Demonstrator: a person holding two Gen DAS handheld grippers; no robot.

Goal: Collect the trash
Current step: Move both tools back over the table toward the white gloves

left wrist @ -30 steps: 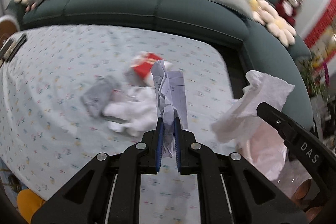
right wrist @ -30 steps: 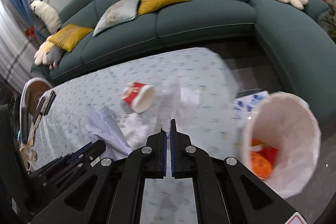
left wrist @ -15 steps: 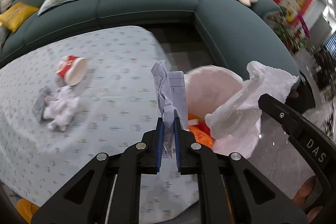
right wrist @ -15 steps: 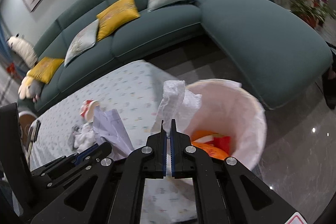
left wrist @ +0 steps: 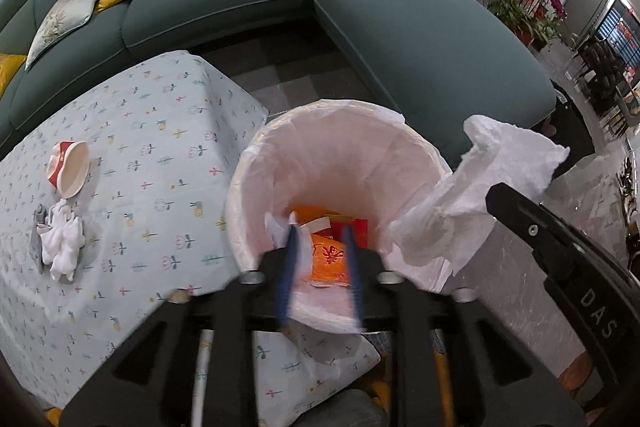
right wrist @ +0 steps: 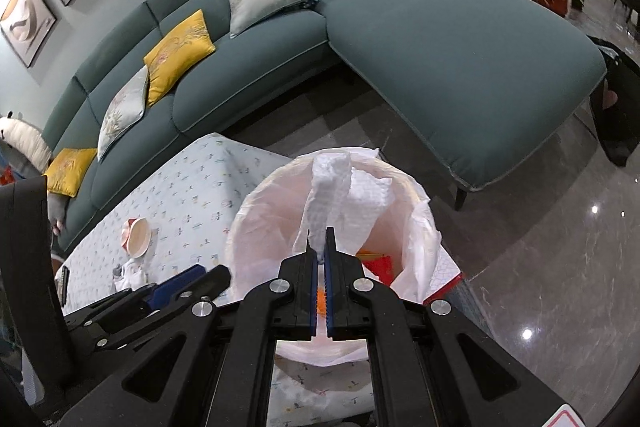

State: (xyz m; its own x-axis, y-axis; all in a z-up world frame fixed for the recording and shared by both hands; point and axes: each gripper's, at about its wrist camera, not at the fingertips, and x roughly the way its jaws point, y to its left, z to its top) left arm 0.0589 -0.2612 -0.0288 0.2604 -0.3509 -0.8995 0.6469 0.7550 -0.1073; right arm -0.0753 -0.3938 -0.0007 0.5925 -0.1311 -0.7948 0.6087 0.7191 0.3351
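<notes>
A round bin with a white liner (left wrist: 248,187) stands beside the table; it holds orange and red wrappers (left wrist: 330,251). My left gripper (left wrist: 322,233) is open over the bin mouth, and the folded paper (left wrist: 276,225) it held lies inside the bin. My right gripper (right wrist: 319,231) is shut on a white paper towel (right wrist: 332,183) and holds it over the bin (right wrist: 420,247); the towel also shows in the left wrist view (left wrist: 496,179). On the table lie a tipped red paper cup (left wrist: 70,169) and crumpled white tissue (left wrist: 62,243).
The table wears a light blue flowered cloth (left wrist: 152,131). A dark green sofa (left wrist: 360,3) with yellow and grey cushions curves behind it. Glossy grey floor (right wrist: 540,287) lies to the right of the bin.
Both grippers swung right from the table to over the bin. My left gripper opened and dropped the folded paper into the bin. The right gripper still holds the towel.
</notes>
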